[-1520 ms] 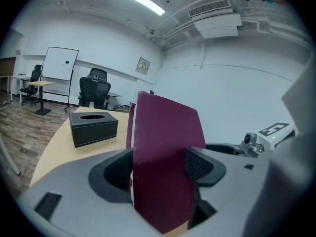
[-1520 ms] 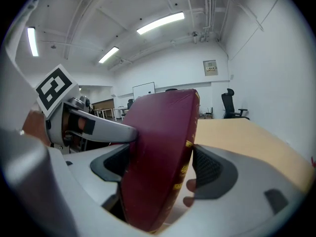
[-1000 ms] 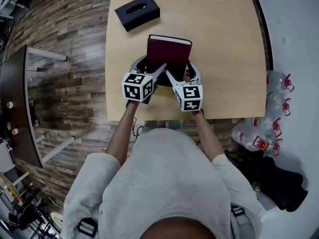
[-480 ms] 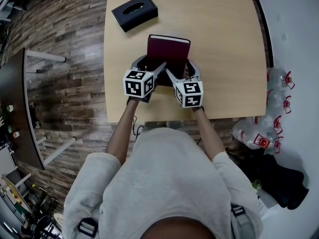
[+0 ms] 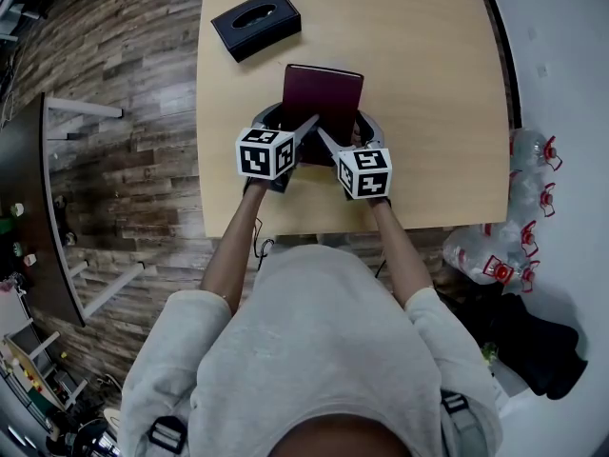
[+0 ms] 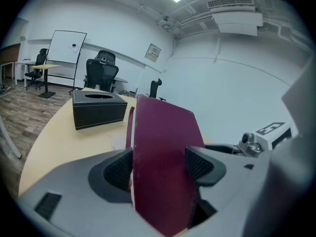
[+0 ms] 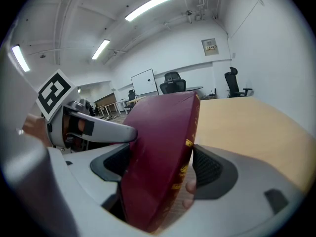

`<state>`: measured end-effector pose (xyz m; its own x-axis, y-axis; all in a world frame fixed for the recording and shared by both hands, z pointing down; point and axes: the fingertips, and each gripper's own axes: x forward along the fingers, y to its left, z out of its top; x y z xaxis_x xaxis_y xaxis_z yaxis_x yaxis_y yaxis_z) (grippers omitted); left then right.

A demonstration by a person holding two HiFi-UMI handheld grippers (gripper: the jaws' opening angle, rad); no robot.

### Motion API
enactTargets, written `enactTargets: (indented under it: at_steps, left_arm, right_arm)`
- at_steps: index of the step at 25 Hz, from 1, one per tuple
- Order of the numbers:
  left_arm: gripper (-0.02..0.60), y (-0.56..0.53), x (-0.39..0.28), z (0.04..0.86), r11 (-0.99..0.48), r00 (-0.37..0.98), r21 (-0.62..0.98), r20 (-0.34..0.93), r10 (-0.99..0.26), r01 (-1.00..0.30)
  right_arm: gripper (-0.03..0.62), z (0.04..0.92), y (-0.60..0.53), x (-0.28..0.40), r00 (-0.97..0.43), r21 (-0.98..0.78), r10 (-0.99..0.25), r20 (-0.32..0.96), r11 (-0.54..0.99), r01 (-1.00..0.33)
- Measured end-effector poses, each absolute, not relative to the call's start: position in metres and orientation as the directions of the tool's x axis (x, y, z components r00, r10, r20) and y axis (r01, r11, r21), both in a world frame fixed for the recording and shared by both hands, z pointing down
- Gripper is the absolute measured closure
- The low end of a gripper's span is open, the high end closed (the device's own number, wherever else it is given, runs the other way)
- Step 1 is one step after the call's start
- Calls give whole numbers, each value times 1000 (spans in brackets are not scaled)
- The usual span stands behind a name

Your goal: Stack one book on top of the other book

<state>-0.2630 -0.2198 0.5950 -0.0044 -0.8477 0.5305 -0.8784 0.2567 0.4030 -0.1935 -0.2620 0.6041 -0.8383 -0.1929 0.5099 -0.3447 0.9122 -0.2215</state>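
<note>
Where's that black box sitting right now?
In the head view, the black box sits near the table's far left corner, just beyond and left of the maroon book.

Person wearing a pale grey short-sleeved shirt (image 5: 314, 350) with dark buckled straps (image 5: 166, 434). Left gripper (image 5: 282, 117) and right gripper (image 5: 363, 122): grey shells, black ribbed pads (image 6: 121, 169), white cubes (image 5: 265, 152) with black square markers.

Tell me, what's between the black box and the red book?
Only bare table separates box and book, seen in the head view.
</note>
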Motion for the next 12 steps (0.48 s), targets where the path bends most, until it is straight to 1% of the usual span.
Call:
enactTargets:
  at_steps: [12]
  left_arm:
    - [239, -232, -271, 614, 295, 15, 466, 554, -832, -834]
  right_arm:
    - [195, 622, -273, -201, -817, -300, -154, 556, 879, -370]
